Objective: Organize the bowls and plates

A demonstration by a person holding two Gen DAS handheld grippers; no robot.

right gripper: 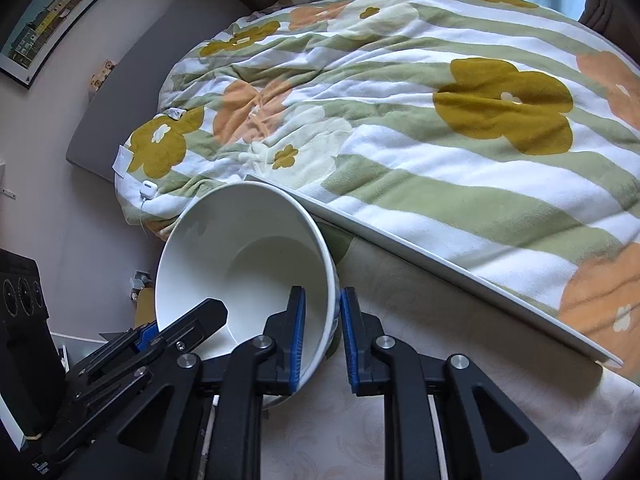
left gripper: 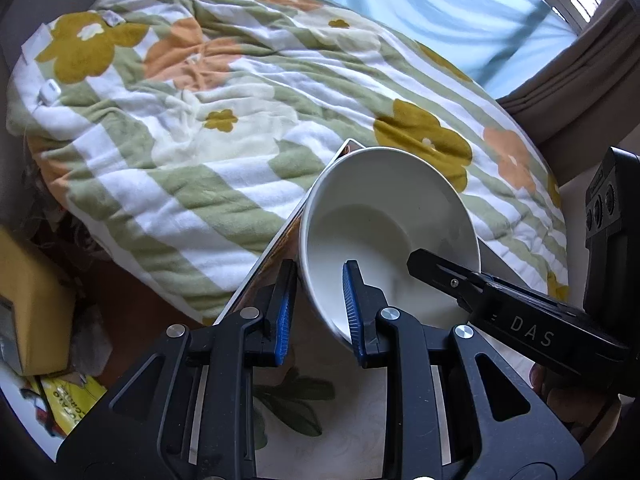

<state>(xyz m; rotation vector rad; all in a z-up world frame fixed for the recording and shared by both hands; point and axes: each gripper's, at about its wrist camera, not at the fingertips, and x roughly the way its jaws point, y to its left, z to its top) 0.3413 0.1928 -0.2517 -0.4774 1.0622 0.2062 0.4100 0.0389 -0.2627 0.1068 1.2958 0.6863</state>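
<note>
A plain white bowl (left gripper: 380, 208) (right gripper: 240, 248) is tipped up at the near corner of a table, its opening facing both cameras. My left gripper (left gripper: 318, 312) is shut on the bowl's near rim, with one blue pad inside the bowl and the other outside the wall. My right gripper (right gripper: 323, 334) is shut on the opposite side of the rim in the same way. Each gripper shows in the other's view: the right gripper (left gripper: 440, 276) reaches in from the right, the left gripper (right gripper: 192, 320) from the lower left. No plates are in view.
The table has a cream leaf-patterned cloth (right gripper: 420, 300) and a white edge (right gripper: 440, 260). Behind it lies a bed with a green-striped flowered quilt (left gripper: 200, 120) (right gripper: 460, 128). A yellow box (left gripper: 32, 300) stands at the left. Curtains (left gripper: 580, 92) hang at the right. A hand (left gripper: 568, 396) holds the right gripper.
</note>
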